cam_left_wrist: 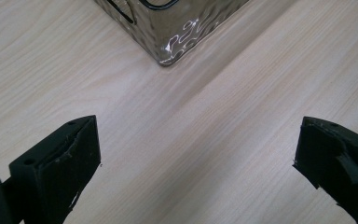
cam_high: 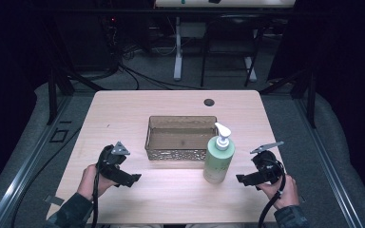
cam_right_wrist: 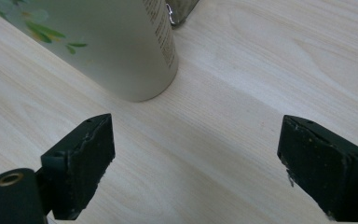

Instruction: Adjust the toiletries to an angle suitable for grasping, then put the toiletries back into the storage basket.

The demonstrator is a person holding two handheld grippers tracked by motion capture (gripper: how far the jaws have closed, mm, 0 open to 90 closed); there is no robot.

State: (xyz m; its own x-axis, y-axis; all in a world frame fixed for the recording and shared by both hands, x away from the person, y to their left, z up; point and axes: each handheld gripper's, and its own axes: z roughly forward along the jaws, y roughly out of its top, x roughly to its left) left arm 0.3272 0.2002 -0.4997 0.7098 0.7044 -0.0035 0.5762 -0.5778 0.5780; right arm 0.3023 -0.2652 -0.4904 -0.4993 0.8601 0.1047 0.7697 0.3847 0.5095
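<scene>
**Ana:** Dark room from the high view, with cables and desk legs on the floor at twelve o'clock, beyond a pale wood tabletop [cam_high: 123, 109]. What stands on it?

**Ben:** A green pump bottle [cam_high: 218, 159], upright, so its long axis runs straight up. Its white pump spout points toward about one o'clock. It sits right of centre, just beside the near right corner of a clear, rippled tray [cam_high: 152, 137] in the middle. Whether the two touch I cannot tell.

**Ana:** And the hands?

**Ben:** The left tool [cam_high: 134, 179] lies at about eight o'clock from the tray, pointing toward three o'clock. The right tool [cam_high: 241, 179] is at about four o'clock from the bottle's base, near it but apart, pointing toward nine o'clock.

**Ana:** Now the left gripper view.

**Ben:** It adds what the high view cannot: the left tool [cam_left_wrist: 196, 154] has its jaws spread wide, with bare wood grain between them. One corner of the tray [cam_left_wrist: 170, 44] shows at twelve o'clock, its wall glinting.

**Ana:** And the right gripper view?

**Ben:** The right tool [cam_right_wrist: 196, 158] is likewise spread wide, clasping nothing. The bottle [cam_right_wrist: 121, 51] rises at eleven o'clock, clear of both jaws. Only up close do you see printed green leaves and a pale flower on it, plus a column of small text, too fine to read. A tray corner [cam_right_wrist: 179, 11] peeks out behind it.
</scene>
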